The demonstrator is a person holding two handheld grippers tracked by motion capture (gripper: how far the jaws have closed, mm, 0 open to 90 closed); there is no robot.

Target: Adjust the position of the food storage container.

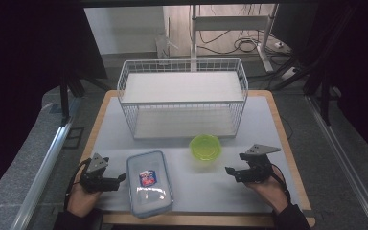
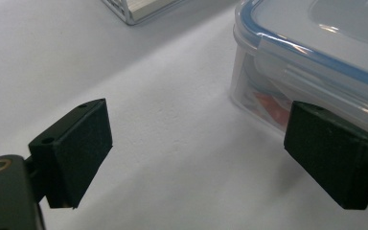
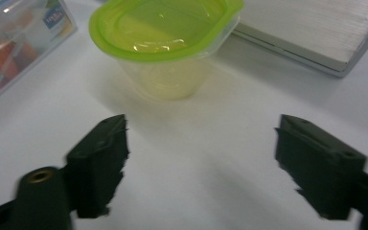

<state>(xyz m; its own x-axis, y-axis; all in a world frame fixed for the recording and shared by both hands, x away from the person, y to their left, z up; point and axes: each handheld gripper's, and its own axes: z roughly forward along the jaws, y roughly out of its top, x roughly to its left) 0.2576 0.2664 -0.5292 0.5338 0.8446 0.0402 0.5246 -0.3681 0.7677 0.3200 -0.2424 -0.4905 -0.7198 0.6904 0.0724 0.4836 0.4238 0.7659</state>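
Two sets of fingers gape empty: the cup [image 3: 165,45] stands just ahead of the right fingers [image 3: 199,165] for a straight grab, the box [image 2: 316,62] beside the left fingers [image 2: 199,158].

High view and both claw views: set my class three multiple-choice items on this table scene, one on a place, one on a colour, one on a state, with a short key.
1. Where does the lidded cup stand?
A. in front of the wire rack
B. on the rack's top shelf
C. on the clear box

2. What colour is the cup's lid?
A. red
B. lime green
C. black

3. How is the right claw?
A. shut on the cup
B. shut on the box
C. open, nothing between its jaws

Key: 1 A, it stands on the table before the rack; 2 B, the right claw view shows a green lid; 3 C, its jaws stand apart short of the cup.
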